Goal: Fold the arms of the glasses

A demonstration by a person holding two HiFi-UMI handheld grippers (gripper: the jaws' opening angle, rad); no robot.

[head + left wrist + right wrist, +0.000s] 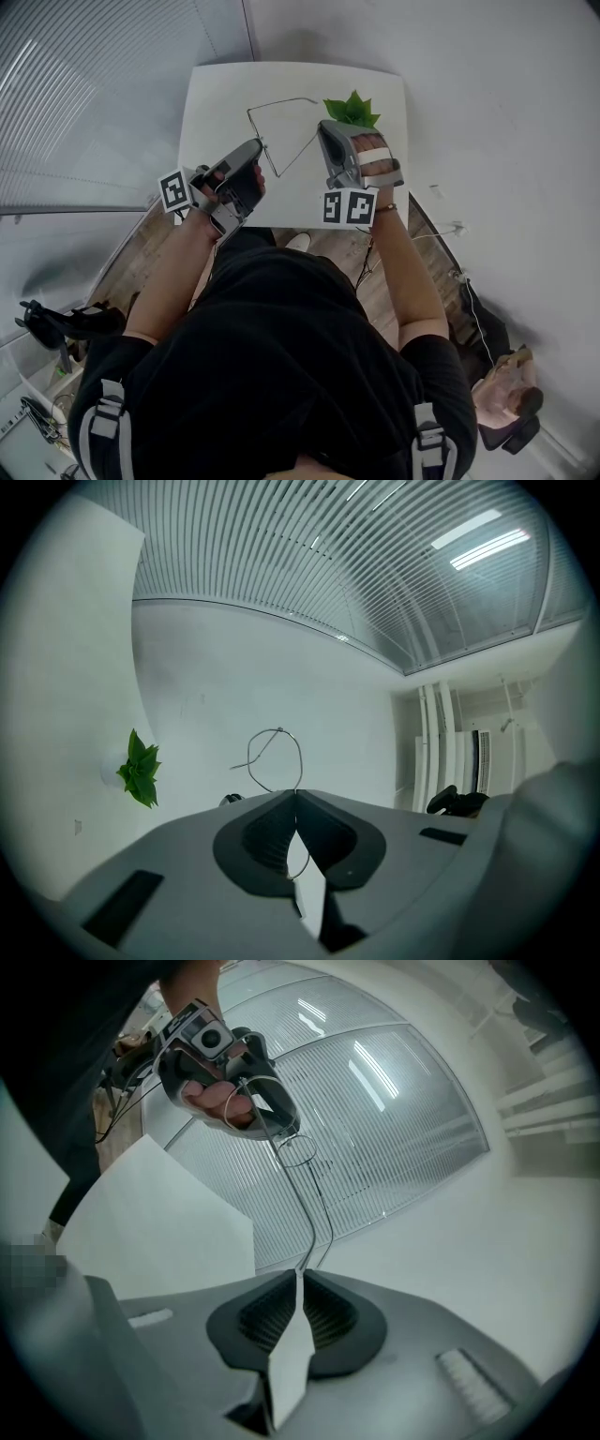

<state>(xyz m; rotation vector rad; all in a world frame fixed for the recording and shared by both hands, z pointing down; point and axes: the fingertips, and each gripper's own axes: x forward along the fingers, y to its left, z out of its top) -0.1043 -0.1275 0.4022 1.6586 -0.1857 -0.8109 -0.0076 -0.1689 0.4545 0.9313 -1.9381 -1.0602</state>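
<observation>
Thin wire-rimmed glasses [281, 101] hang in the air above the white table [220, 94], stretched between both grippers. My left gripper [260, 143] is shut on the frame at a lens rim. In the left gripper view the round wire rim [277, 757] rises just past the closed jaws [296, 795]. My right gripper [323, 127] is shut on the end of a thin arm [309, 1208]. That arm runs from its jaws [300, 1275] up to the lens loop [298, 1148] and the left gripper [225, 1068]. Both jaw pairs meet at the tips.
A small green plant [352, 111] [141, 769] stands at the table's far right corner, close beside the right gripper. Slatted blinds [84, 84] run along the left. Wooden floor, cables [441, 234] and a bag [506, 394] lie near the person's right side.
</observation>
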